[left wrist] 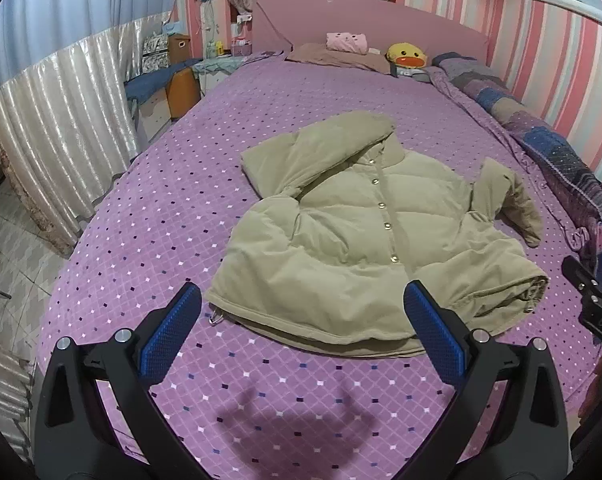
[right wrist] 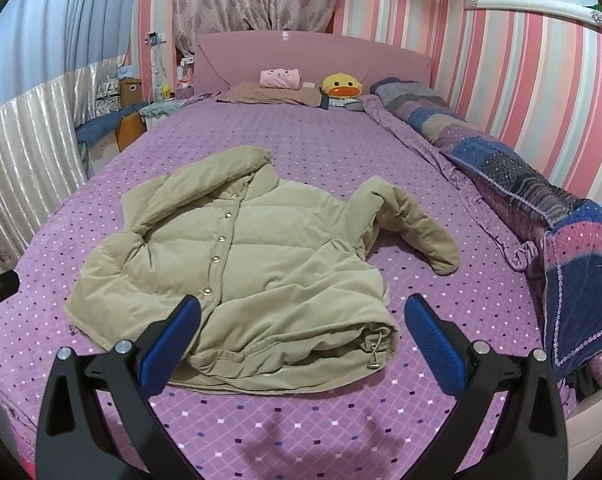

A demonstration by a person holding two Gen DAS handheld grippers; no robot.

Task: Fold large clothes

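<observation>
Jacket (right wrist: 237,276) hem near bed (right wrist: 341,420) edge.

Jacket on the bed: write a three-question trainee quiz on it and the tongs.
1. True or false: the left tongs grip the beige jacket.
2. Which sleeve sticks out from the jacket's body? A. the one toward the rolled quilt B. the one toward the curtains C. neither
3. Fill in: the jacket's front is fastened with a row of ____.

Key: 1 false, both left and right tongs are open and hold nothing; 2 A; 3 snap buttons.
</observation>
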